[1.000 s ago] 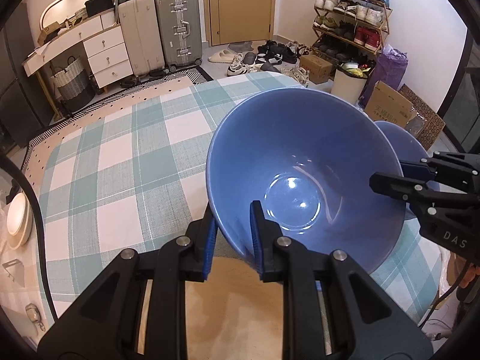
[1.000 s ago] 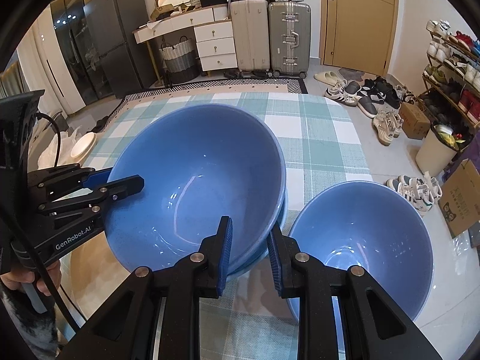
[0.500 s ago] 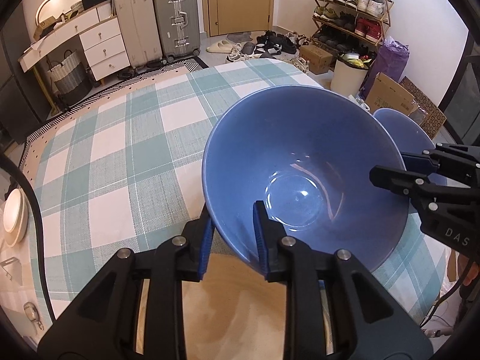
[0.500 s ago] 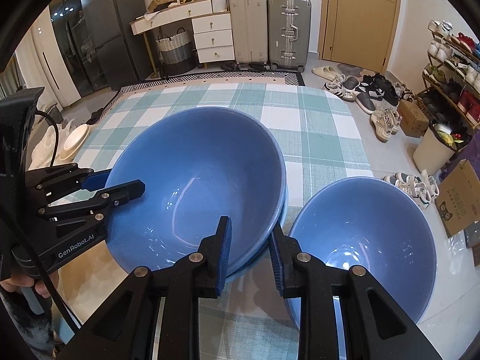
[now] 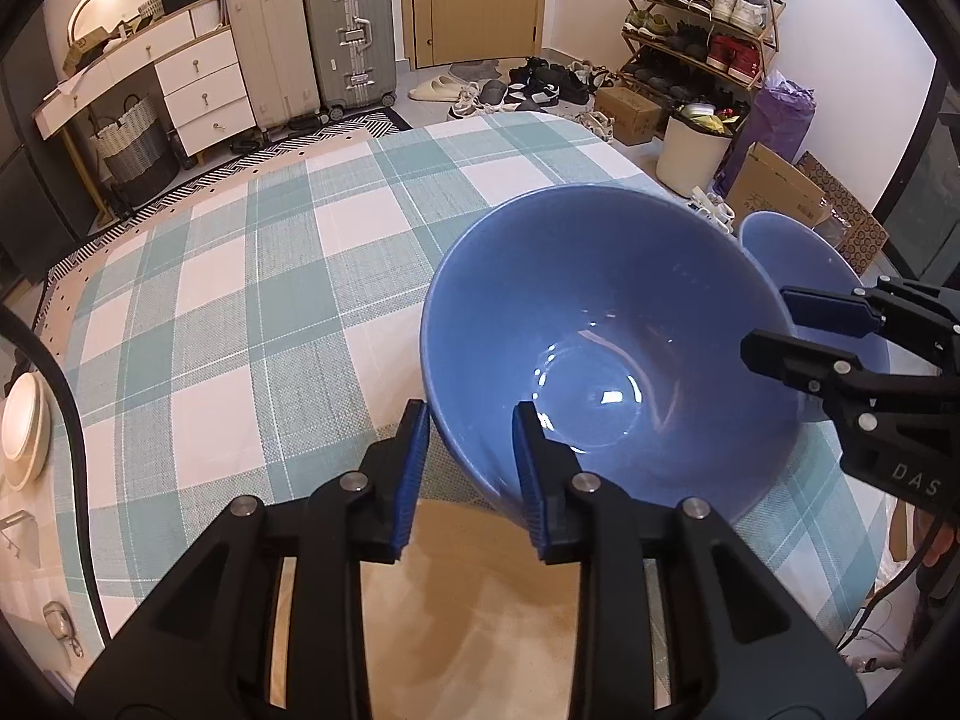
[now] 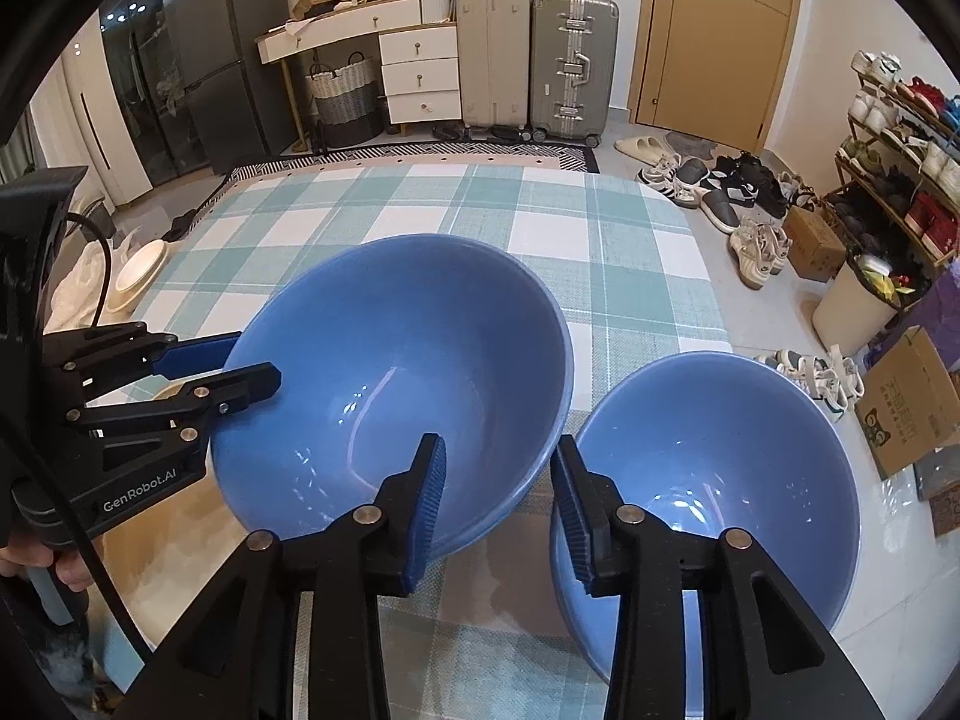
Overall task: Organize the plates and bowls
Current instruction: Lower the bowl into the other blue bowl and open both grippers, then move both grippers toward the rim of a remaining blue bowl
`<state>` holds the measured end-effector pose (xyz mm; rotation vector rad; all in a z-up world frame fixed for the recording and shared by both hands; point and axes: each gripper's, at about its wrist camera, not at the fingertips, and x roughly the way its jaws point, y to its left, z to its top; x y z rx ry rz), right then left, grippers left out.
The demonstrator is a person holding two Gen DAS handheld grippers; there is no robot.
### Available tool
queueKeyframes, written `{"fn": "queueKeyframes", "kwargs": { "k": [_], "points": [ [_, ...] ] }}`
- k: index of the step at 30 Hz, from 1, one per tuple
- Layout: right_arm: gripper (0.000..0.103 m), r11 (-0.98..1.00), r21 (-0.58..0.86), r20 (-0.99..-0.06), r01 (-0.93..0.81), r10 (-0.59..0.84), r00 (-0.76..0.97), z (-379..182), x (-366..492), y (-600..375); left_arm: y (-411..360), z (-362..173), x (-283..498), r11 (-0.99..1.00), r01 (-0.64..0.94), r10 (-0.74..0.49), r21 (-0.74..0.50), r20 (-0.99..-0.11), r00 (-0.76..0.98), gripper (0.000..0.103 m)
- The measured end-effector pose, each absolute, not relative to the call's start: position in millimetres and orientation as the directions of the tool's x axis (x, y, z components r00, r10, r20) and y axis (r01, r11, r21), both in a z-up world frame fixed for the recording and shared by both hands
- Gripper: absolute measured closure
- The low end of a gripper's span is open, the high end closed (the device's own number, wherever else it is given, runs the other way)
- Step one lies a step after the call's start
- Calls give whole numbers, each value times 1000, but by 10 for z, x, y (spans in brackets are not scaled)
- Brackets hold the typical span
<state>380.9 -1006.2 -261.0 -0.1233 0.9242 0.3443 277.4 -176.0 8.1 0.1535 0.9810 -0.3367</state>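
A large blue bowl [image 5: 606,330] [image 6: 396,372] sits on the checked tablecloth [image 5: 240,312]. My left gripper [image 5: 471,468] straddles its near rim, jaws parted with a gap on the outer side. My right gripper [image 6: 498,498] is open, its jaws on either side of the bowl's opposite rim, not pressing it; it also shows in the left wrist view [image 5: 798,330]. A second blue bowl [image 6: 714,480] [image 5: 798,252] stands just right of the first, by the table edge.
Cream plates [image 6: 141,270] [image 5: 21,426] lie off the table's left side. A bare wooden patch [image 5: 480,600] of table is under my left gripper. Suitcases [image 6: 540,60], a drawer unit [image 6: 420,72] and a shoe rack [image 5: 702,12] stand beyond the table.
Both grippers have opened on the big bowl's rim, the right one widely. The bowl has sunk lower onto the cloth.
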Motion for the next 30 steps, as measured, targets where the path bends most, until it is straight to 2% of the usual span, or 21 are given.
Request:
{"fn": "queueKeyframes", "kwargs": {
  "k": [2,3,7,8,10,12,14,18,21,30],
  "points": [
    [53,935,51,-788,-351,254,560,-2581,3780,-10080,-1750,74,2773,937,349,-215,-29,-835,507,73],
    [49,934,53,-785,-354,258,563,-2568,3766,-10087,-1749,74,2780,936,351,-221,-35,-834,506,68],
    [23,926,77,-767,-369,292,571,-2505,3722,-10105,-1717,154,2717,935,347,-256,-76,-822,509,43],
    [17,926,80,-762,-369,296,576,-2487,3708,-10110,-1710,184,2692,935,346,-261,-83,-819,510,40],
    [15,925,84,-755,-371,302,582,-2460,3681,-10121,-1695,228,2672,935,342,-270,-94,-815,512,28],
    [12,922,91,-746,-376,313,588,-2429,3662,-10131,-1678,273,2651,933,341,-286,-113,-808,514,28],
    [3,921,95,-730,-378,323,602,-2384,3620,-10155,-1665,342,2597,931,342,-300,-127,-802,516,26],
    [1,917,98,-704,-387,339,624,-2274,3540,-10191,-1672,457,2506,937,331,-287,-113,-789,544,19],
    [1,916,101,-689,-388,345,637,-2190,3480,-10246,-1665,547,2441,937,328,-297,-123,-776,557,2],
    [1,927,120,-651,-355,343,676,-1908,3270,-10523,-1660,883,2197,934,327,-321,-144,-741,590,2]
  ]
}}
